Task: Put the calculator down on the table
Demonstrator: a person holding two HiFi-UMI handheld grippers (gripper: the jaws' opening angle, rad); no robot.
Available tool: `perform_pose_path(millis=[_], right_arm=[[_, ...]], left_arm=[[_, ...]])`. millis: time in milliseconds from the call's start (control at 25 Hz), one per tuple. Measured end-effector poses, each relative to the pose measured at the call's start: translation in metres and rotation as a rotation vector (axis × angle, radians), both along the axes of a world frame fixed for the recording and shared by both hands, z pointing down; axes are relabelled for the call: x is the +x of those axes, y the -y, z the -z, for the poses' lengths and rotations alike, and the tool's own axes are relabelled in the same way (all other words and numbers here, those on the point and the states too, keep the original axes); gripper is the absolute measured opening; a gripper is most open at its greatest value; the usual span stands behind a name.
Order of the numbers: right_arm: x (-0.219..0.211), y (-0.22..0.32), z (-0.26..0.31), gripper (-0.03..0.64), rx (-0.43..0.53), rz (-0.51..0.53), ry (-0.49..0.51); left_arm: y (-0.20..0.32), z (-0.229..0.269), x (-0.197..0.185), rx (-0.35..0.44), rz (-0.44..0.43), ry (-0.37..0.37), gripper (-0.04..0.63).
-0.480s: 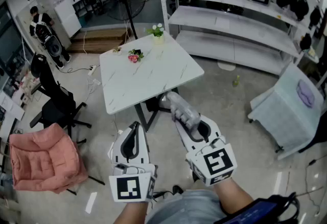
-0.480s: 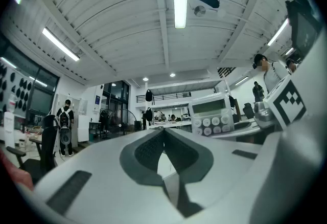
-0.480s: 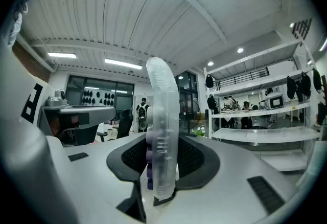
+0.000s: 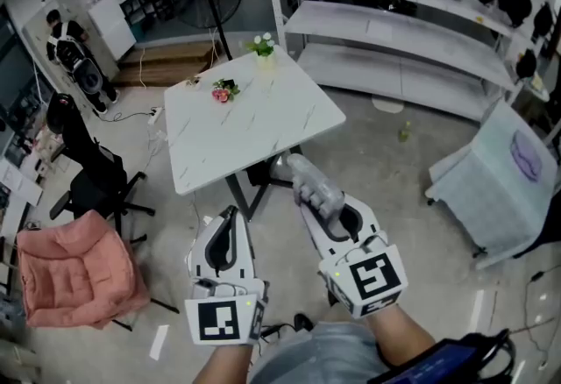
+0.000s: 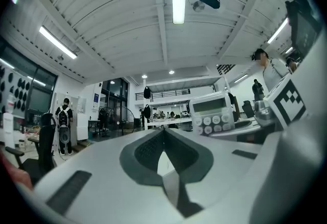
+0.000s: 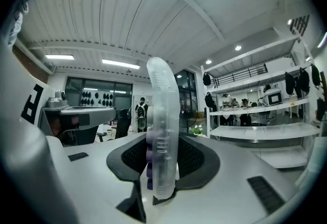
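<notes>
The right gripper (image 4: 321, 203) clamps a pale translucent plastic calculator (image 6: 163, 131) edge-on between its jaws, with the purple keys facing the left pad. The calculator is held in the air, off the white marble-patterned square table (image 4: 263, 124) and near its front edge. The left gripper (image 4: 230, 216) is level beside it, jaws closed together with nothing between them. A small pink flower bunch (image 4: 224, 91) and a small pot of white flowers (image 4: 261, 46) stand on the table's far side
</notes>
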State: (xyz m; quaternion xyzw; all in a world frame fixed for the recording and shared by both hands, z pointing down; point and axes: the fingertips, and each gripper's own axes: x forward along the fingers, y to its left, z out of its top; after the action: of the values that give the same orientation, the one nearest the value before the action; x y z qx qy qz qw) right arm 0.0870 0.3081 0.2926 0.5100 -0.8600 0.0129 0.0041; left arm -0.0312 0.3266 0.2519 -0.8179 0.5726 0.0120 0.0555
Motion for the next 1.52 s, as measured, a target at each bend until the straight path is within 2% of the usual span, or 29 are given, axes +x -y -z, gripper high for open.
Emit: perform_pose_path(millis=[400,640,960,1280,1520], right_arm=[[0.039,0.062,-0.004,0.146,-0.05,0.077,0.013],[0.04,0.101,-0.006,0.146,-0.05,0.133,0.017],[0.006,0.158,-0.032,0.146,-0.108,0.195,-0.012],[-0.055,0.25,-0.053,0.146,-0.165,0.211,-0.027],[-0.084,0.311,-0.034,0.146,-0.144,0.183,-0.007]], left_arm=[[0.05,0.001,0.04,-0.017,0.073,0.023,0.009],[0.073,-0.005,0.038,-0.036,0.146,0.023,0.009],[0.129,-0.032,-0.003,-0.085,0.233,-0.009,0.009],[0.229,-0.051,-0.063,-0.116,0.223,-0.027,0.009],[0.293,-0.03,-0.099,-0.074,0.195,-0.015,0.009]])
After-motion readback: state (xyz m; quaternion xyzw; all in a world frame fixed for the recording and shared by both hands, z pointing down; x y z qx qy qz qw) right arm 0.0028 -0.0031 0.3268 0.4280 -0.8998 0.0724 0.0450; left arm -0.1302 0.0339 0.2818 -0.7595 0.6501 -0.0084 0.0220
